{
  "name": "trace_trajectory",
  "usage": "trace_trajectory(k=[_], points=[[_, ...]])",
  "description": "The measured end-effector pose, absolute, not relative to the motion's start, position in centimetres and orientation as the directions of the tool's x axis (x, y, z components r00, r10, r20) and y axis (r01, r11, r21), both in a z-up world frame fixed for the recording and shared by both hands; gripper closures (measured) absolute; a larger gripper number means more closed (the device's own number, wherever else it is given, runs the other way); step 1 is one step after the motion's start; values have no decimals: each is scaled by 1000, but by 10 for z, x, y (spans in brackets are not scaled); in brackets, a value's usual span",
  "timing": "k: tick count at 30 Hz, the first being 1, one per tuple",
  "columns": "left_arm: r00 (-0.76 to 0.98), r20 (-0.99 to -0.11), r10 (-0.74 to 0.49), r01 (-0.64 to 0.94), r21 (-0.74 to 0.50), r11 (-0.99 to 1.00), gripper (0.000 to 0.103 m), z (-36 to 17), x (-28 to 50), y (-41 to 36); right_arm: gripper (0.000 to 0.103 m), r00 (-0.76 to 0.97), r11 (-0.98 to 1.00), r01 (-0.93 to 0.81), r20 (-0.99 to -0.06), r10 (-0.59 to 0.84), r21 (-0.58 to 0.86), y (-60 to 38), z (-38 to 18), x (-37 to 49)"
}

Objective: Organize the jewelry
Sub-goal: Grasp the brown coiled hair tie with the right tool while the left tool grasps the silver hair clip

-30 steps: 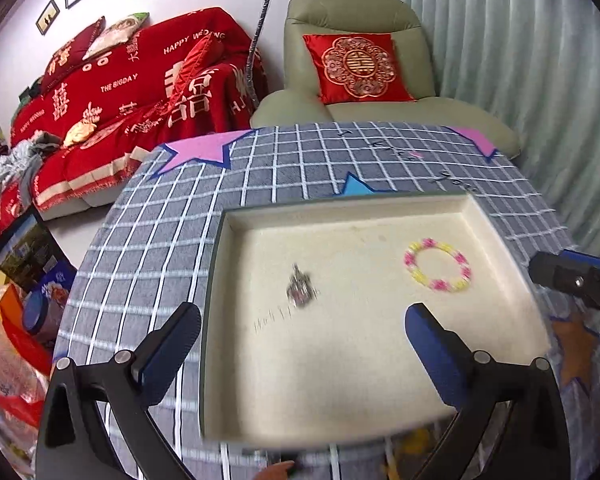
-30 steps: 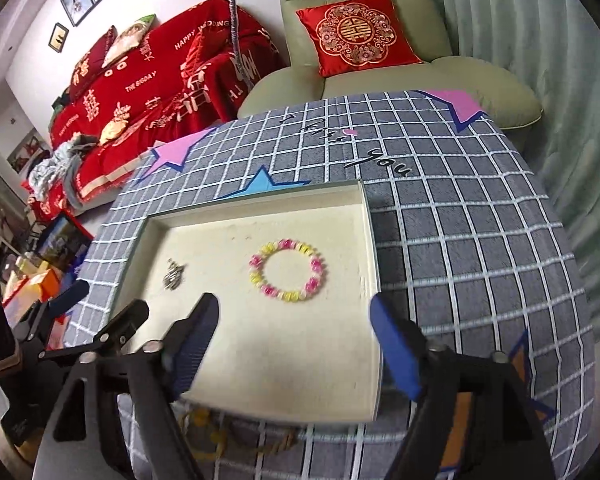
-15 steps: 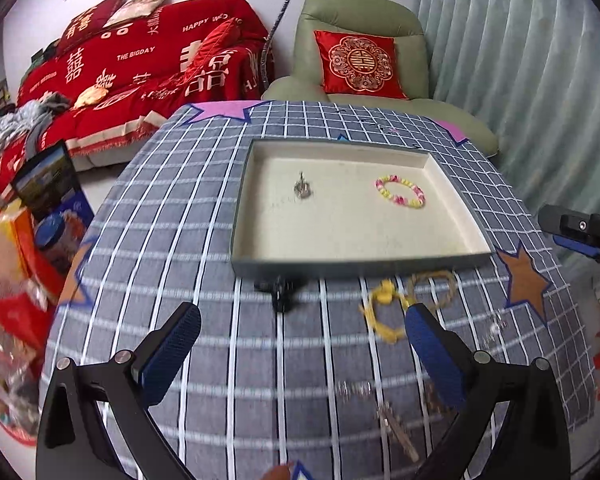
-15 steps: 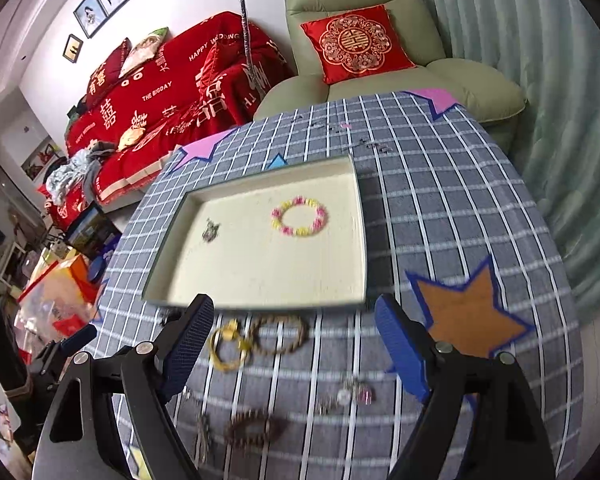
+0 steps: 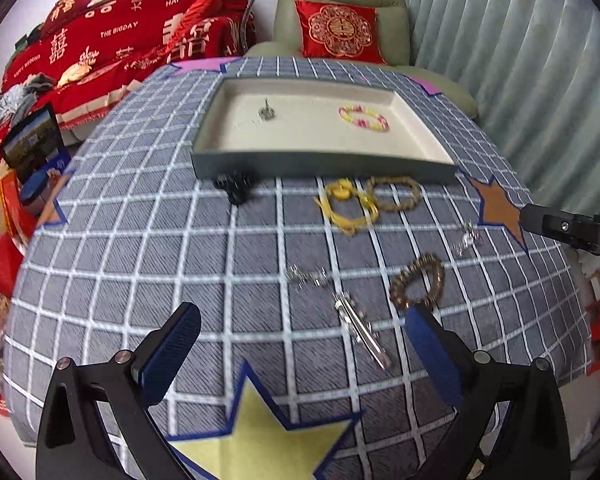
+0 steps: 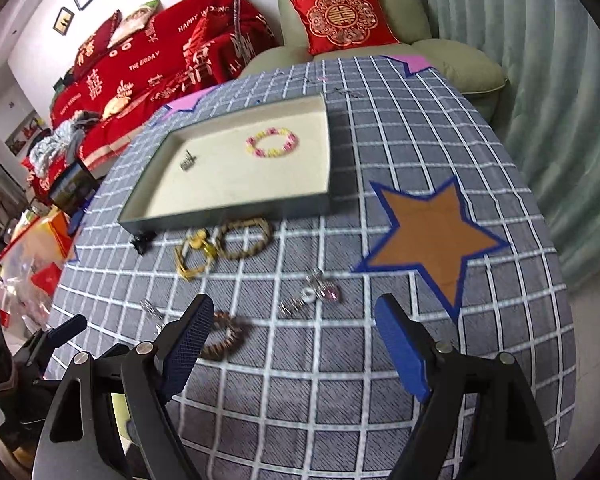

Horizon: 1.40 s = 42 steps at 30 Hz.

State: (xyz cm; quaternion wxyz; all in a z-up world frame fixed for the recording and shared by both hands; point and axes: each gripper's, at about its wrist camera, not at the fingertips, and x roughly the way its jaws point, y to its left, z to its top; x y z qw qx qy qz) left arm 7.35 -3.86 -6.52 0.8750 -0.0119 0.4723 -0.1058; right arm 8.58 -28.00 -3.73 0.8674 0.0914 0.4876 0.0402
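Hovering above the bench (image 5: 140, 240), both grippers are standing with jaws spread wide and nothing between them: the left gripper (image 5: 300, 356) is sitting over the near edge, the right gripper (image 6: 296, 344) a little to its right.

The tray (image 5: 324, 166) is serving as the landmark. Inside it a pink-and-yellow bead bracelet (image 5: 364, 118) and a small metal charm (image 5: 266, 111) are already lying on the cream lining. Just in front of the tray's near wall a black clip (image 5: 236, 188), a yellow cord bracelet (image 5: 346, 208) and a braided tan bracelet (image 5: 394, 194) are waiting, the two bracelets touching. Further from the tray, toward the grippers, a dark brown bead bracelet (image 5: 418, 286), a long silver clip (image 5: 360, 328), a small silver piece (image 5: 306, 276) and a silver charm (image 6: 314, 292) with a pink stone are lying spread apart.

All of these are looking light, so weight is mattering little. The bead bracelet is probably strung on elastic: it is likely sagging and rolling under the pads, so pinching across one side of the loop, over two or three beads, is seeming safest. The cord and braid are looking soft and grippy; any strand should do. The silver clip is looking stiff, thin and slippery against the cloth, and is best taken across its narrow width near the middle. The charm is looking small and fiddly, likely slipping out unless squeezed squarely.
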Motion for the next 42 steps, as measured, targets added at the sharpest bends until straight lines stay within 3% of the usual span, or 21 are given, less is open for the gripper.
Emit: trace_trajectory(k=[13,21,25,27,31,34,35,41,42], points=[[509,-843,-175,195,-85,977,0,-88,69,-59,20,433,977,-81,-876,214,198,-251,-71,88],[498,-851,-166,203,-72,977,4,-96,70,-64,47,367,966,-166,-897,245,197,-233,-85,101],[497,-853,-163,207,-65,976,5,-99,71,-66,53,331,957,-204,-905,266,207,-224,-91,106],[491,-856,-164,207,-68,976,12,-101,71,-66,56,314,953,-224,-910,270,205,-219,-95,108],[497,-853,-161,216,-58,975,13,-101,71,-67,62,309,950,-242,-912,269,198,-212,-97,112],[508,-848,-147,225,-34,974,27,-100,70,-69,78,304,948,-255,-915,264,188,-209,-98,114],[508,-848,-147,230,-31,973,27,-100,69,-70,82,302,947,-261,-916,262,185,-208,-98,114],[510,-843,-172,267,-34,963,51,-97,67,-75,89,310,950,-263,-918,248,168,-206,-99,110],[510,-841,-177,275,-36,961,61,-97,67,-76,90,313,951,-257,-916,250,172,-207,-99,110]])
